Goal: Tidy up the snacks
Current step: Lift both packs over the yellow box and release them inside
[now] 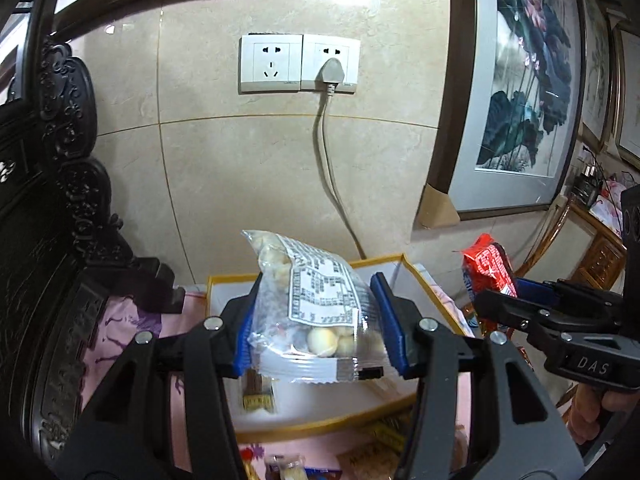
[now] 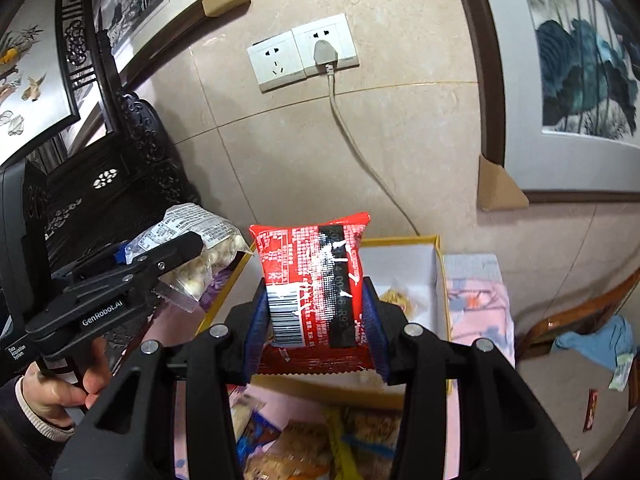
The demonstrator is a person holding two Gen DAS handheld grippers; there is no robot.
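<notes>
Closest to you, your left gripper [image 1: 316, 326] is squeezing a clear snack bag [image 1: 308, 300] w/ round pale balls inside. The bag's white label faces you. It hangs up in the air, right over the white box [image 1: 224, 292] w/ the yellow rim. A small dark snack stick [image 1: 256, 390] lies in the box, just under the gripper.

Your right gripper [image 2: 316, 316] is squeezing a red snack pack [image 2: 316, 280] by its two sides. The barcode side faces you. It's held up over the same box too, w/ a yellowish snack [image 2: 396, 296] in the box just past the right finger. More snack packs [image 2: 304, 440] lie in a pile below the gripper, near you.

Behind both, a plug [image 1: 330, 70] sits in the wall socket [image 1: 298, 64].
</notes>
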